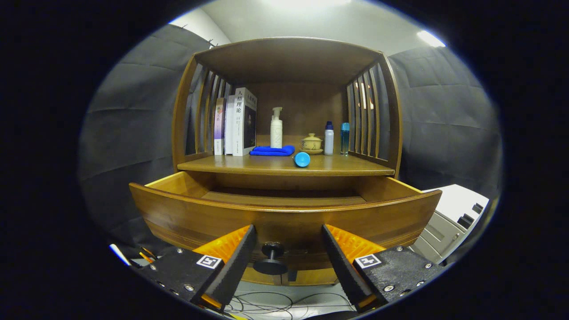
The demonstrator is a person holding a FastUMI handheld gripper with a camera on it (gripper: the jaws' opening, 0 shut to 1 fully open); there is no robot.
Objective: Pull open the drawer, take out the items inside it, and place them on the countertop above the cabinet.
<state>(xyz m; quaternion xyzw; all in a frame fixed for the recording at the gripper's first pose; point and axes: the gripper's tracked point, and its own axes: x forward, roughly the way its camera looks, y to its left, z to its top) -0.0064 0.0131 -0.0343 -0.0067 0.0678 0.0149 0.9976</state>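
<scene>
Fingers (289, 262) spread wide either side of drawer knob (272, 255), not gripping; drawer (284, 213) already out, contents hidden behind front — lift, tilt down, peek inside before reaching; shelf tabletop (266, 165) w/ room.

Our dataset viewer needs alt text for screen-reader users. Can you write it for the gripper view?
A wooden cabinet's drawer stands pulled open, its knob between the open gripper's fingers, untouched. The countertop above holds books, a blue cloth, bottles, a lidded cup and a blue cylinder.
</scene>
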